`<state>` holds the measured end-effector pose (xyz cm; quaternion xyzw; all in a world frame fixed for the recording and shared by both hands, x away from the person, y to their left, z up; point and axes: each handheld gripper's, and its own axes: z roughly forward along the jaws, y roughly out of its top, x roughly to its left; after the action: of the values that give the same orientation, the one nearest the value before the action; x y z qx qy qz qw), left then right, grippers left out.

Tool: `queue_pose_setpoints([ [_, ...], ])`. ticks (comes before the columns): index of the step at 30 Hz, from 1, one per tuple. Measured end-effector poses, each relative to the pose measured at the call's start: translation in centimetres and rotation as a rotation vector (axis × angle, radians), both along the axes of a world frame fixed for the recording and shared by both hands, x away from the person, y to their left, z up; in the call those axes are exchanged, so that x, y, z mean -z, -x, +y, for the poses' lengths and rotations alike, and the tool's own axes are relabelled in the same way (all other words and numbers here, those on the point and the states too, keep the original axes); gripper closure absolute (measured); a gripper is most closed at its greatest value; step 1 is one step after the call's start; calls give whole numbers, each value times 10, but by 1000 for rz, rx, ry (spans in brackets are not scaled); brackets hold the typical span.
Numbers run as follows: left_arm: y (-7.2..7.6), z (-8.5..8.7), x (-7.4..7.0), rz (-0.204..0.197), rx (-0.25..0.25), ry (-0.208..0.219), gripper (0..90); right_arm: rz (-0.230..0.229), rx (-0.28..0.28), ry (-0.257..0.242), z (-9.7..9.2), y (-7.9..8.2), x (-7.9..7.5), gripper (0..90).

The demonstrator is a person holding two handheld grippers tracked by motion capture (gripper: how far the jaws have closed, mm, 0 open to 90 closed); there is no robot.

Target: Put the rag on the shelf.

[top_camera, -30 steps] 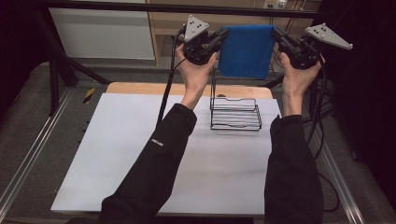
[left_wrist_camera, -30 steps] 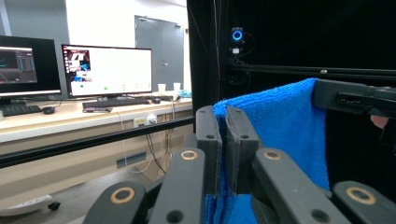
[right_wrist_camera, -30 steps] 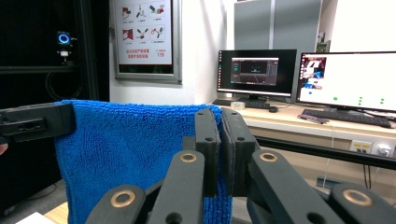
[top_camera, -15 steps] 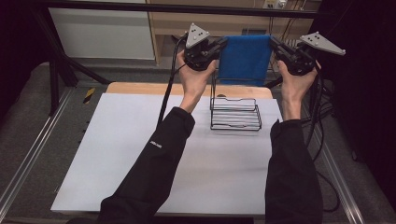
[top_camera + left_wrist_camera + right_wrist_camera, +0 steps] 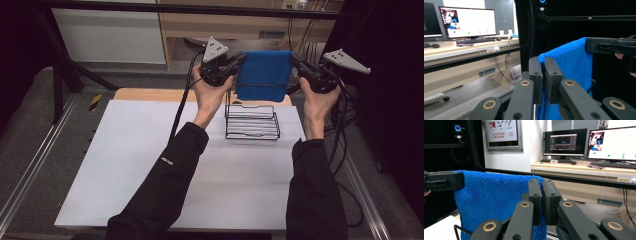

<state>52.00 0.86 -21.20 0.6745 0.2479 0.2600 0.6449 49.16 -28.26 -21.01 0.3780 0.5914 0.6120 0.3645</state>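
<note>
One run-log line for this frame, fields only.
left gripper: shut on blue towel | right gripper: shut on blue towel | towel: held up, hanging | wire rack: on table, below

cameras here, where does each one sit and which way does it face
High view: above the person's side, facing forward and down on the white table; both forearms show, with the left gripper and right gripper holding up a blue terry cloth over a black wire rack.
Left gripper view: rides the left gripper, facing the cloth and the opposite gripper.
Right gripper view: rides the right gripper, facing the cloth and monitors.
Shared: the cloth.
</note>
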Motion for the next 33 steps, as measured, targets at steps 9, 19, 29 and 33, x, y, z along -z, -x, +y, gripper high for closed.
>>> queue_pose_setpoints([
  [9, 4, 0, 5, 6, 11, -14, 848, 14, -12, 17, -1, 6, 6, 867],
  [19, 13, 5, 5, 28, 42, -46, 846, 32, -40, 46, -3, 16, 3, 864],
  [29, 18, 7, 8, 42, 63, -87, 844, 62, -52, 90, -3, 21, 6, 863],
  [33, 22, 7, 10, 45, 72, -109, 840, 72, -57, 103, -3, 24, 7, 861],
])
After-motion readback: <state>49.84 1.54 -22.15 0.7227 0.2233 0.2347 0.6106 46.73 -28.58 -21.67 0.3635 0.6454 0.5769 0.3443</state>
